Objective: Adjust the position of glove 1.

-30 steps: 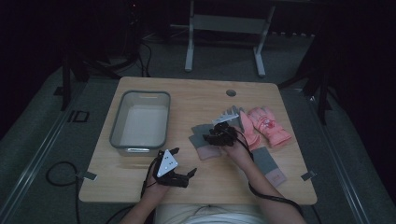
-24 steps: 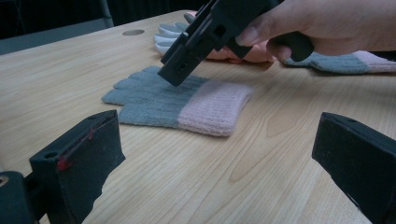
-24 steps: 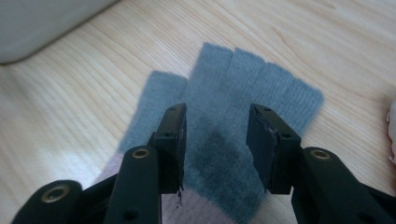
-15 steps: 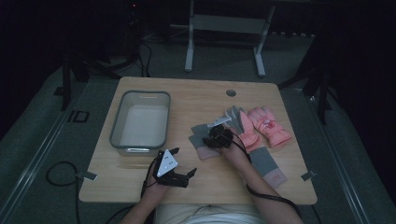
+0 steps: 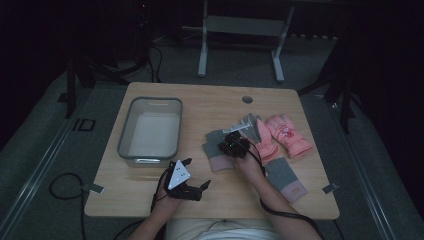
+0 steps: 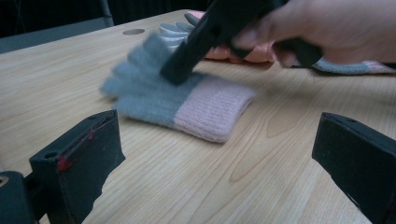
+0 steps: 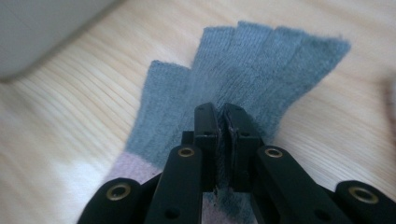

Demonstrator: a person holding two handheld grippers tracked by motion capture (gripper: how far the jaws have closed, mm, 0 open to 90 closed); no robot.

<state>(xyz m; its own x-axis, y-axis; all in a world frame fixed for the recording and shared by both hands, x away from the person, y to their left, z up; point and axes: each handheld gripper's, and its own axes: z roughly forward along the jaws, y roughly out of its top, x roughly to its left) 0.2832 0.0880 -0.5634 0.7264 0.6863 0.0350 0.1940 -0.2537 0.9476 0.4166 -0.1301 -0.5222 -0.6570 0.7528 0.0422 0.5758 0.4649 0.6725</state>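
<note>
A grey knit glove with a pink cuff point(image 5: 215, 151) point(image 6: 187, 100) point(image 7: 261, 60) lies flat on the wooden table point(image 5: 210, 107), fingers pointing away. My right gripper point(image 5: 231, 145) point(image 7: 222, 116) bears down on its palm. Its jaws have just been closing and now pinch a fold of the grey fabric between them. In the left gripper view that gripper point(image 6: 182, 70) comes slanting down onto the glove, held by a hand point(image 6: 327, 23). My left gripper point(image 5: 197, 172) point(image 6: 217, 140) rests low near the table's front edge, jaws wide apart and nothing between them.
A grey plastic bin point(image 5: 123, 135) point(image 7: 42, 28) stands at the left of the table. Two pink gloves point(image 5: 290, 132) and a pale grey one point(image 5: 250, 122) lie to the right of the right gripper. Another grey glove with a pink cuff point(image 5: 285, 177) lies at the front right.
The right gripper's jaws have closed on the grey glove's palm, with little movement of the hand. The left gripper has stayed where it was.
</note>
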